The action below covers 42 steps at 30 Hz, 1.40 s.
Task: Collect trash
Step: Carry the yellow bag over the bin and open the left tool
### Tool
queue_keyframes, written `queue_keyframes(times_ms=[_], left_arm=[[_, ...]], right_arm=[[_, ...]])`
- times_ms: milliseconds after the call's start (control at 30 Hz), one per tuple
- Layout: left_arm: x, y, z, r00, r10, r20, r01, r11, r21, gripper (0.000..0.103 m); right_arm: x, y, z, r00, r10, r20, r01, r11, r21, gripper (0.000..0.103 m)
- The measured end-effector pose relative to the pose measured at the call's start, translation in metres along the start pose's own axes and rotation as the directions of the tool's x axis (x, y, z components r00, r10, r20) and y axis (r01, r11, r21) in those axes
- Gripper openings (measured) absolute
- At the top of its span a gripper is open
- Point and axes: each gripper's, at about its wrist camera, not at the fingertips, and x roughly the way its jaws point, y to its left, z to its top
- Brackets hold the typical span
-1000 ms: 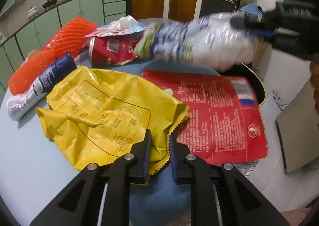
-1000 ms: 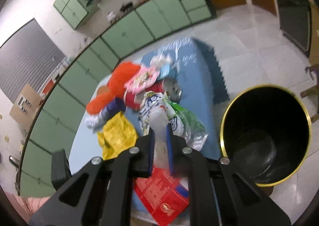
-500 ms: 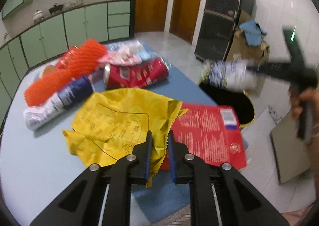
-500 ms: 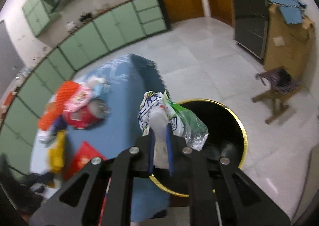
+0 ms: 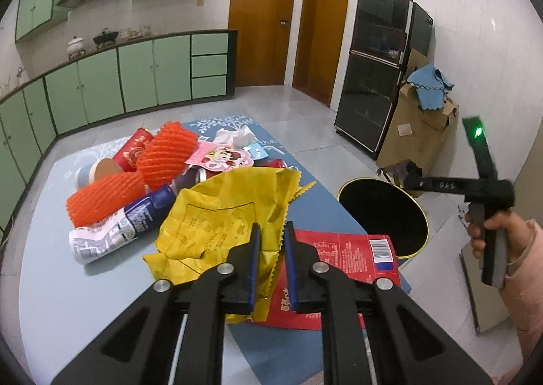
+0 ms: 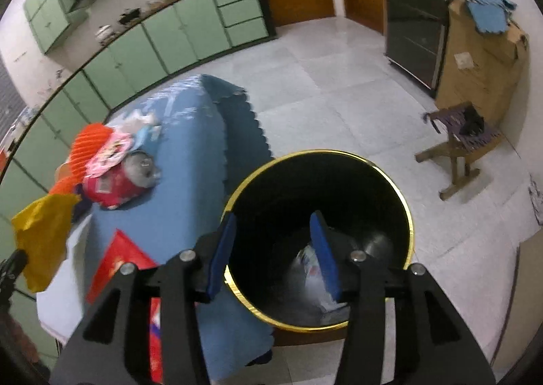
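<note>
Left wrist view. Left hand-held gripper point(image 5: 270, 242): jaws nearly closed, pinching an edge of the yellow wrapper point(image 5: 224, 215), raised clear of the counter point(image 5: 44, 269) at its near edge. Beneath and just right: red flat packet point(image 5: 342, 256), lying at the counter's edge nearest the bin. Further back, heaped together: two orange foam nets point(image 5: 135, 174), a blue-and-white crushed bottle point(image 5: 122, 228), a red can point(image 5: 134, 147), a paper cup point(image 5: 101, 169), a pink cartoon wrapper point(image 5: 220, 157), crumpled tissue point(image 5: 237, 135). Black bin with gold rim point(image 5: 383, 215) on the floor just beyond the counter's right edge. Right hand-held gripper point(image 5: 412, 179) over the bin, gripped by a hand point(image 5: 492, 232) in a pink sleeve.

Right wrist view. Right hand-held gripper point(image 6: 273, 252): jaws opening, nothing between them, poised over the bin mouth point(image 6: 404, 205). Crumpled plastic bottle wrapper point(image 6: 315, 269) lying at the bin's bottom, partly hidden by one finger. Yellow wrapper point(image 6: 40, 235) dangling at far left.

Progress, as judged: early. One item binned; yellow wrapper lifted but not yet carried over; red packet and the rear heap untouched.

Surroundings: wooden stool point(image 6: 458, 147), cardboard box point(image 6: 482, 66), dark cabinet point(image 6: 414, 11), green cupboards point(image 6: 169, 35). Obstruction: right hand-held gripper over the bin mouth, on the yellow wrapper's likely route.
</note>
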Motion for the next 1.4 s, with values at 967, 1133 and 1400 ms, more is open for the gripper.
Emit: queue_keyframes(times_ms=[967,1133,1400], left_arm=[[0.095,-0.142,0.081,0.871,-0.491,-0.009,0.490,0.868,0.080,0.013],[0.098,-0.160,0.092,0.836,-0.549,-0.013,0.548,0.834,0.068,0.013],[0.124,-0.162,0.086,0.811,-0.582,-0.058,0.583,0.812,0.019,0.013]], right_arm=[[-0.068,-0.075,-0.010,0.983,-0.165,0.083,0.155,0.982,0.110,0.045],[-0.071,-0.091,-0.010,0.978,-0.185,0.094,0.170,0.974,0.149,0.045],[-0.069,-0.101,-0.015,0.977,-0.196,0.084,0.180,0.970,0.163,0.045]])
